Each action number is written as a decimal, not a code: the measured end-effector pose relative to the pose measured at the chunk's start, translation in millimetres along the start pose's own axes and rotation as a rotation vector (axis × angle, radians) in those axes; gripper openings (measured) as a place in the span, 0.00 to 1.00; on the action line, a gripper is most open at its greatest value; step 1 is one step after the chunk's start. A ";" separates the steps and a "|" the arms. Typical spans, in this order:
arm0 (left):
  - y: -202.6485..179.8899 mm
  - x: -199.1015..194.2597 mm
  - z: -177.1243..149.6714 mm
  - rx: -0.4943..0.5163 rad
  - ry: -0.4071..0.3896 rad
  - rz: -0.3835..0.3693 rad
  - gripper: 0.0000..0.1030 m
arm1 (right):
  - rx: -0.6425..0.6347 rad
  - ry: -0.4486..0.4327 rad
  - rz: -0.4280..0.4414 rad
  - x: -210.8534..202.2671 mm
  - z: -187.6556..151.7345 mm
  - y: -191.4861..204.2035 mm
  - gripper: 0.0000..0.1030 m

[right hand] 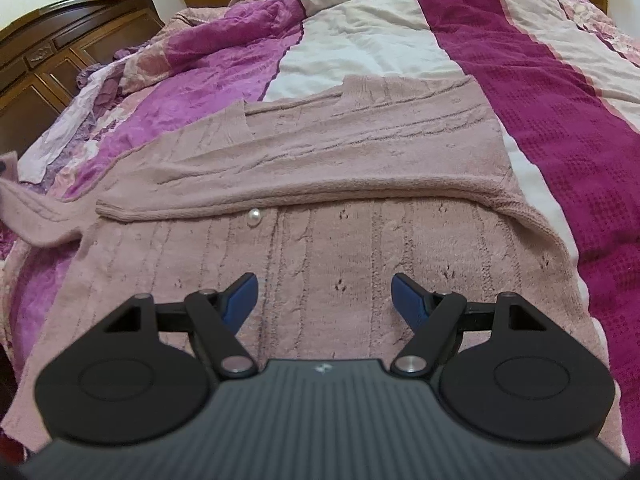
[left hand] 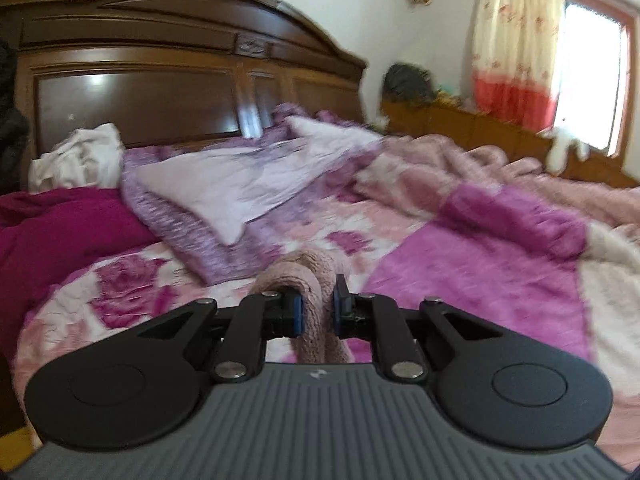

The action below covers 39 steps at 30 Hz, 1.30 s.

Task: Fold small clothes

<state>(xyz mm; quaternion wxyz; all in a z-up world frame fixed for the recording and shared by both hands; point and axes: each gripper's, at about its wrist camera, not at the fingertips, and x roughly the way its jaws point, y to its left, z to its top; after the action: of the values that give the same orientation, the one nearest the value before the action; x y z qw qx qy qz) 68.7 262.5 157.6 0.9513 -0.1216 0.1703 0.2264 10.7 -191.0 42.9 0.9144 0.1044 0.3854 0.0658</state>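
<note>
Left view low across bed (left hand: 460,248), right view downward

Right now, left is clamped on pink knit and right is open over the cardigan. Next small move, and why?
Probably carry the left gripper across and lay its held sleeve onto the cardigan body. One sleeve already lies folded across it, and the right gripper, jaws apart, holds nothing.

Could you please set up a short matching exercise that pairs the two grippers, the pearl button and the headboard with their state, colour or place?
Things:
1. left gripper
2. right gripper
3. pearl button
4. headboard

Descriptions:
A. dark brown wood
B. open above the pink cardigan
C. shut on a fold of pink knit
D. white, on the cardigan front

Pairs: 1-C, 2-B, 3-D, 4-A
</note>
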 end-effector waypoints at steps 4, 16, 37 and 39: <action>-29.5 -21.4 11.3 -0.022 -0.009 -0.117 0.14 | 0.012 -0.016 -0.002 -4.2 0.8 -3.2 0.73; -161.0 -68.9 19.1 0.031 -0.013 -0.386 0.14 | 0.068 -0.051 0.003 -14.2 1.5 -22.2 0.73; -344.0 -34.1 -161.0 0.304 0.378 -0.592 0.16 | 0.205 -0.083 -0.033 -19.1 -2.9 -74.7 0.73; -347.2 -27.7 -176.5 0.345 0.449 -0.608 0.20 | 0.209 -0.083 -0.032 -19.0 -3.2 -75.9 0.73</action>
<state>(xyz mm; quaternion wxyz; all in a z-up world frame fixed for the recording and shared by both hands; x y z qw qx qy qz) 161.9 -104.1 60.6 0.9205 -0.0516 0.3652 -0.1287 -1.8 -267.9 35.5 0.9147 0.1957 0.3535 0.0064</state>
